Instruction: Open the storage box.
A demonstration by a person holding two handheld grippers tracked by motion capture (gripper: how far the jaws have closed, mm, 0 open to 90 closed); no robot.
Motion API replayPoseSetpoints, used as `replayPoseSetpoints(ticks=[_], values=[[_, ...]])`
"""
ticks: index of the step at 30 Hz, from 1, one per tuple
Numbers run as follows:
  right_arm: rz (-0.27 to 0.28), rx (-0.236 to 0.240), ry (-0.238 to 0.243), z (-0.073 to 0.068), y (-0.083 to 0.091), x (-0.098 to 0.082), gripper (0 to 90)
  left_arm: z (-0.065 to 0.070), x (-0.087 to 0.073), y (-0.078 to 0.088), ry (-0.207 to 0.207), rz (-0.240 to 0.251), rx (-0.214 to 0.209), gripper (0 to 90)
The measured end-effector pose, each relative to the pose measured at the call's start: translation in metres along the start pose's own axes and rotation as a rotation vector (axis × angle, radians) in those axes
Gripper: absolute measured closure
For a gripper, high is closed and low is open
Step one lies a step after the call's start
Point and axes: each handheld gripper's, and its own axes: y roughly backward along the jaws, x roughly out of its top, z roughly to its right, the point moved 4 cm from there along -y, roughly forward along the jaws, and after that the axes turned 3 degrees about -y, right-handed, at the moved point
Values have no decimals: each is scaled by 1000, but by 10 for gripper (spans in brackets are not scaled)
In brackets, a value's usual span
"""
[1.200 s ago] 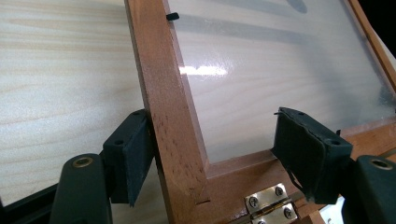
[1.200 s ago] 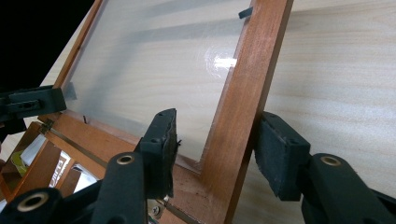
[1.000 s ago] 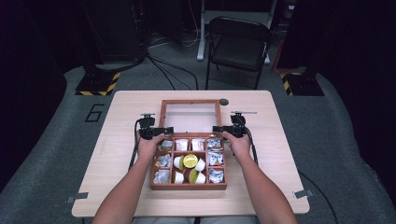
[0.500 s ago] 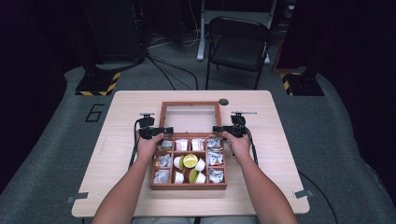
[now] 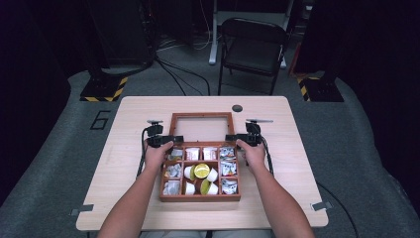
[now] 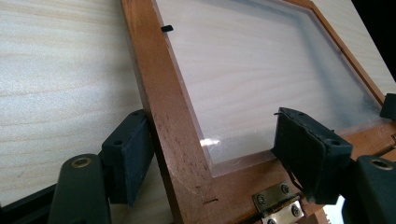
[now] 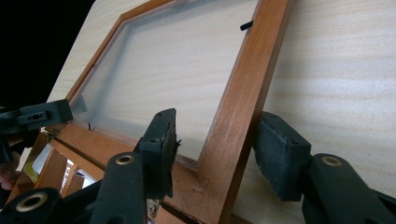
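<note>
Two handheld black grippers are parked at the hinge end of an open reddish-brown wooden box (image 5: 200, 198) with a grid of compartments, which sits in the middle of the pale wood table (image 5: 297, 163). Its wooden-framed lid with the clear pane (image 5: 201, 115) is flipped all the way back and lies flat on the table behind the box.

Left gripper (image 5: 171, 139) is at the lid's left corner next to the hinge line, with the person's left hand (image 5: 157, 153) behind it. In the left gripper view its fingers are spread and straddle the lid's side rail (image 6: 163, 102). One pad sits right against the outer edge of the rail. The other hangs over the pane well clear of the wood, so nothing is pinched. A small brass hinge (image 6: 275, 205) shows just below.

Right gripper (image 5: 232, 138) mirrors it at the right corner, with the right hand (image 5: 253, 152) on it. In the right gripper view the fingers are apart around the other side rail (image 7: 238, 93). The inner pad is over the pane with a visible gap to the wood. The outer one is just beside the rail's outside edge, can't tell if it actually touches. No squeeze here either.

Inside the box, the middle compartments hold little white cups with yellow-green tops (image 5: 201, 171), and the side ones hold small printed packets (image 5: 228, 168). A dark folding chair (image 5: 252, 49) stands beyond the table's far edge.
</note>
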Motion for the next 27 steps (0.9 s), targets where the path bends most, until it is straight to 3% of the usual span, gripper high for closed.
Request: replayPoseSetpoints(ticks=[9,12,15,18,20,23,25,27], values=[[9,-10,-4,1,0,-1,494,-1,0,1,1,-9,-2,288],[11,-27,-2,-1,1,-1,468,-4,-1,3,21,-1,8,270],[44,-26,-18,-1,8,-1,435,-7,-1,9,21,-5,9,280],[85,-17,-18,-2,16,-4,435,-7,0,17,3,2,41,289],[90,-43,53,-7,23,-7,432,-5,1,25,-19,2,63,300],[110,-81,211,-24,38,-14,428,-1,0,39,-39,21,54,309],[128,-90,283,-34,47,-17,424,4,0,47,-72,33,64,311],[138,-80,325,-44,57,-22,411,9,-2,57,-72,43,44,327]])
